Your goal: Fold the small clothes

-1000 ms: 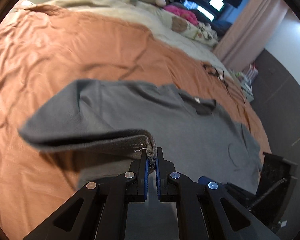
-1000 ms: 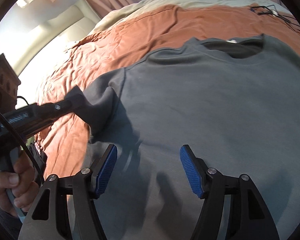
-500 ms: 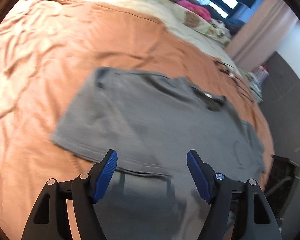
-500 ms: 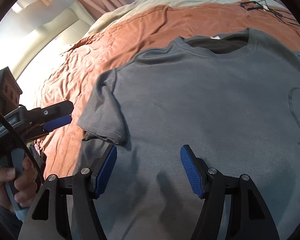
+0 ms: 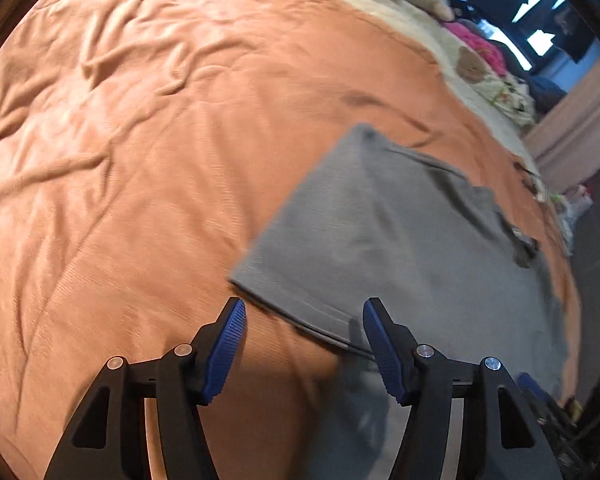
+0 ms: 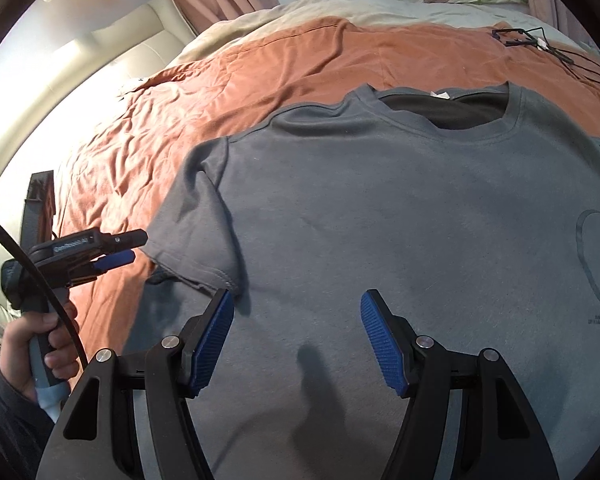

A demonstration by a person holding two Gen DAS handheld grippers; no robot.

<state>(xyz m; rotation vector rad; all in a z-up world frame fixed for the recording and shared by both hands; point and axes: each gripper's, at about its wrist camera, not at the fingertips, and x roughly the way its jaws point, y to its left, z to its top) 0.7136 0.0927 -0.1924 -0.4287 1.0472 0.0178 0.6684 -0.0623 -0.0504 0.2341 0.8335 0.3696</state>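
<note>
Since a second ago my left claw [image 5: 304, 344] has let go of the sleeve [image 6: 198, 236] and swung out over the orange cover [image 5: 140, 160]; its jaws are now closing with nothing between them, only the sleeve's hem lying below. One bed, one cover, and wide bare cover lies open to the left of the shirt [image 6: 400, 220], rumpled but free of things. One grey shirt lies spread flat on the cover, collar toward the far pillows, its sleeve folded in over the chest with the cuff edge just beside my right claw [image 6: 296, 340]. That claw hovers over the shirt's middle, jaws apart, holding nothing. One tangle of black cables [image 6: 540, 46] sits well beyond the collar.
</note>
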